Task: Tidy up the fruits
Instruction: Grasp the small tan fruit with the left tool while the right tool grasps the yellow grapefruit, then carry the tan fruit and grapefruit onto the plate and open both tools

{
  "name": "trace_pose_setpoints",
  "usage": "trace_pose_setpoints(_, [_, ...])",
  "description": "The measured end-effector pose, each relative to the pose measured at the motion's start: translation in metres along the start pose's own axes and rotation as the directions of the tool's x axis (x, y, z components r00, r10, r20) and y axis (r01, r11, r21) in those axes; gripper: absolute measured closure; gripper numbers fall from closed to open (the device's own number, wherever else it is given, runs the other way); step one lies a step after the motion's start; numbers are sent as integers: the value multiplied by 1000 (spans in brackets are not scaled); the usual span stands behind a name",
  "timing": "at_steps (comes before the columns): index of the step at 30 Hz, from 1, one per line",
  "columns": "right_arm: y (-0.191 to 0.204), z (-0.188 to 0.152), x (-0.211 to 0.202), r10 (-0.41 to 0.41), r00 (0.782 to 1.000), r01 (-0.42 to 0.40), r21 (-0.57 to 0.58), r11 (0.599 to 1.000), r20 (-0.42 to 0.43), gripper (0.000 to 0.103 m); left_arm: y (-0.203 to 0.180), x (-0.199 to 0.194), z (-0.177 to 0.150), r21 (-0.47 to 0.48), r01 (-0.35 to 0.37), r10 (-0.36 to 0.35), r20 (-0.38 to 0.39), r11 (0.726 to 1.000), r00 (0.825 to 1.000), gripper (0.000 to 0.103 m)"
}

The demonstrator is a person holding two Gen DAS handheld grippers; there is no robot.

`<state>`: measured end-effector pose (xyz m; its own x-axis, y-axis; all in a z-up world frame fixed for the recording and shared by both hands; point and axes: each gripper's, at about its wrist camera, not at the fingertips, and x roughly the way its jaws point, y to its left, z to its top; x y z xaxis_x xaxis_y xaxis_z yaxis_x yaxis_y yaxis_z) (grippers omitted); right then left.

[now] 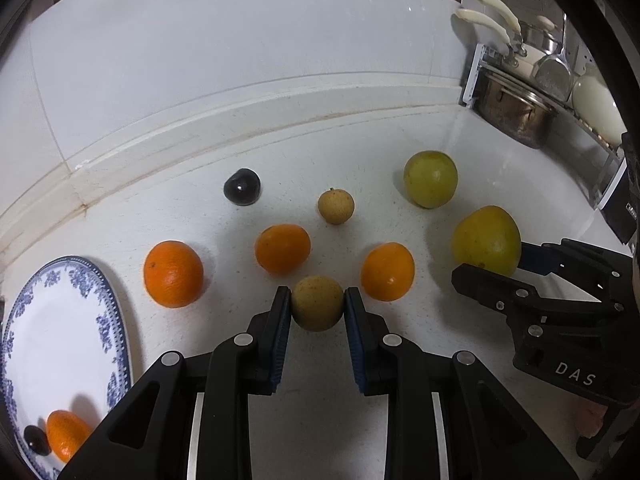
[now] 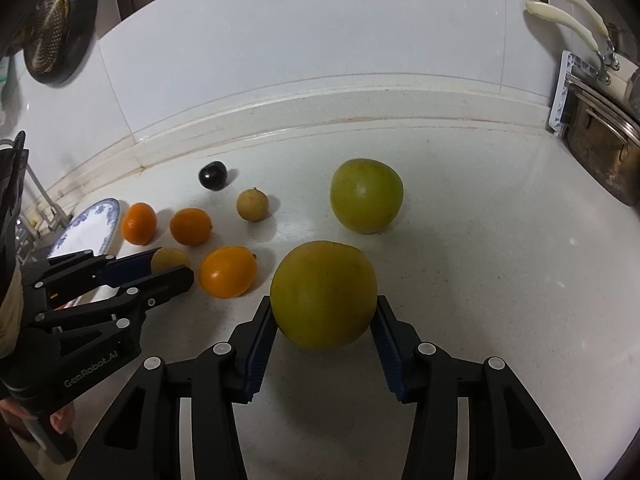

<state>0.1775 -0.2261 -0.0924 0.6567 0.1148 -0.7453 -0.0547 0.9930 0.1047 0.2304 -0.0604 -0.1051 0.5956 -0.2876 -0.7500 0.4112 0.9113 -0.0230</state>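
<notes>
My left gripper (image 1: 317, 305) is shut on a small tan round fruit (image 1: 317, 308) on the white counter; it also shows in the right wrist view (image 2: 168, 259). My right gripper (image 2: 325, 314) is shut on a large yellow-green citrus (image 2: 323, 294), seen in the left wrist view too (image 1: 486, 240). Loose on the counter lie three oranges (image 1: 173, 273) (image 1: 282, 248) (image 1: 387, 271), a second tan fruit (image 1: 336, 205), a dark plum (image 1: 241, 186) and another yellow-green citrus (image 1: 430, 179). A blue-patterned plate (image 1: 60, 344) at the left holds an orange (image 1: 66, 434) and a dark plum (image 1: 37, 439).
A raised white ledge (image 1: 240, 120) and tiled wall run along the back. A metal pot (image 1: 516, 112) and a rack with cream-handled utensils (image 1: 492, 20) stand at the right. A dark colander (image 2: 56, 24) hangs at the upper left in the right wrist view.
</notes>
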Motion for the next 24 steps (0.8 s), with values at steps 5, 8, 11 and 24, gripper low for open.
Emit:
trace_pose_setpoints(5, [10,4,-16,22,999,-22,-14,1000,27,55,3,-22,-2,-28,-1,2,31,1000,1000,76])
trace_pose_setpoints(8, [17,6,-26,28,999,-27,-34,999,46,55,6,-37,-4,-35,-16,18,56,999,998,76])
trace_pose_setpoints(11, [27,7,-38,46,997,-43,-50,998,64,55,9,-54,-8,-44,-30,33,79,999,996,76])
trace_pose_setpoints(24, [78,9,-70,130,985,-116,-120,986,114,55,41,-124,-31,-102,-110,126,168,989,978,76])
